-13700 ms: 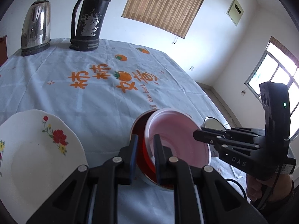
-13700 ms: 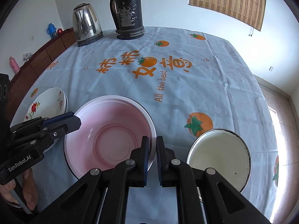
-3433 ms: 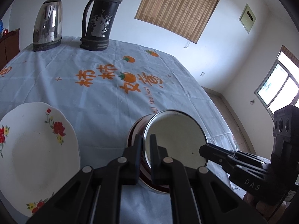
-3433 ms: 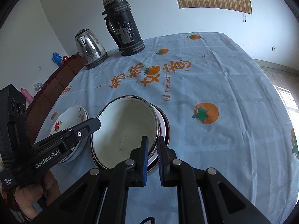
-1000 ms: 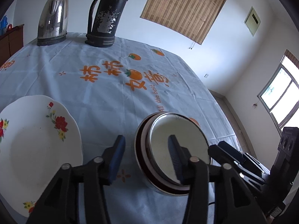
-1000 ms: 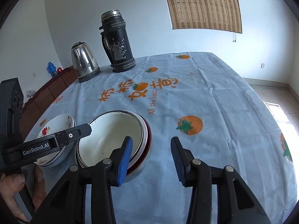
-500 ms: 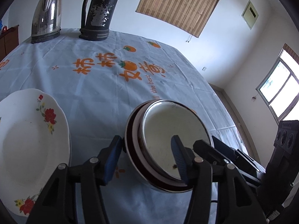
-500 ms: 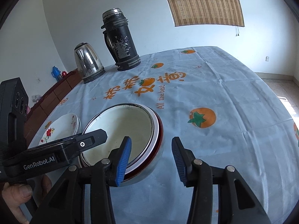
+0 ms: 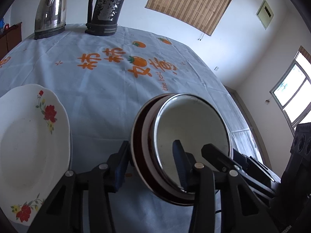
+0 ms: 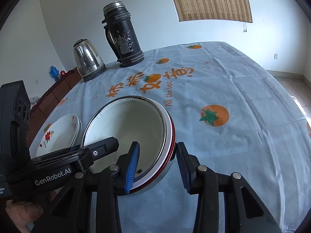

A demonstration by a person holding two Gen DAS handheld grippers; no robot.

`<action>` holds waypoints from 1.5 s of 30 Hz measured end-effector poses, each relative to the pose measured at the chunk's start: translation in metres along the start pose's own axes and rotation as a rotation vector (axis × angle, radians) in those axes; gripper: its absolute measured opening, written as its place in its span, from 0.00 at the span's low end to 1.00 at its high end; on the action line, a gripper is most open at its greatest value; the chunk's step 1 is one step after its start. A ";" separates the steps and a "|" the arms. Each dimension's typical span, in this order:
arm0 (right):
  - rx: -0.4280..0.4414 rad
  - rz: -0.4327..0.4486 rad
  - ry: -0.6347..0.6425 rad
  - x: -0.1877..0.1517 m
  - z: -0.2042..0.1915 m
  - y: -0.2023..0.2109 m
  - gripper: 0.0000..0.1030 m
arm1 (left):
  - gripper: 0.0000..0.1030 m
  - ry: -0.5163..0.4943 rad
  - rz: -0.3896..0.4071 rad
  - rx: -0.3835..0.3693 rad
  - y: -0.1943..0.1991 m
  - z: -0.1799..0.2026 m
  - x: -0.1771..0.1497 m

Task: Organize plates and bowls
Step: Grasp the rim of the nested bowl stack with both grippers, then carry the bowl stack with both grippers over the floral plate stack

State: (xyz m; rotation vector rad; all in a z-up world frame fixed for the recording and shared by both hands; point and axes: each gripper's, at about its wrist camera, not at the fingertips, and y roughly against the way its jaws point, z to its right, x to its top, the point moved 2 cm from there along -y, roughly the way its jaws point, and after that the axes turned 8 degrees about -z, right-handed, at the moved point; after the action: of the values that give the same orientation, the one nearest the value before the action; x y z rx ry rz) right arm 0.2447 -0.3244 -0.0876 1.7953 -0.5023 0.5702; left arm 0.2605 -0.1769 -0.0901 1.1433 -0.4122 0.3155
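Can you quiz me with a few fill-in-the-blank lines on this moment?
1. The white enamel bowl sits nested ____ the other bowls.
2. Both the left gripper and the right gripper have their jaws ____.
3. The white plates with red flowers form a ____ beside the bowls.

Missing words: inside; open; stack

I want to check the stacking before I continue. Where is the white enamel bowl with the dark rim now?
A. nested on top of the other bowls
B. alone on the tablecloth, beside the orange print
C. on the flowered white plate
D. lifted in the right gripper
A: the white enamel bowl with the dark rim sits inside the stacked bowls, whose white and red rims show round it; both grippers are open astride the stack.
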 end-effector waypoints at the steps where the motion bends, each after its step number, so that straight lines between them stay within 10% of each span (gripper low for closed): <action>1: 0.004 0.003 -0.001 0.001 -0.001 0.002 0.37 | 0.41 0.003 0.007 0.001 0.002 0.000 0.000; 28: 0.038 -0.039 0.011 0.023 -0.002 0.017 0.25 | 0.41 0.044 0.052 -0.053 0.031 -0.005 0.003; 45: 0.098 -0.072 0.144 0.036 -0.073 0.025 0.25 | 0.41 0.118 0.136 -0.016 0.085 -0.055 -0.006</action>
State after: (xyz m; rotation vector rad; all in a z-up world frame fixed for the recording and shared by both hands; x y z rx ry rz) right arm 0.2488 -0.2633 -0.0286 1.8407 -0.3145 0.6785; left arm 0.2254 -0.0941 -0.0438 1.0772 -0.3880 0.4953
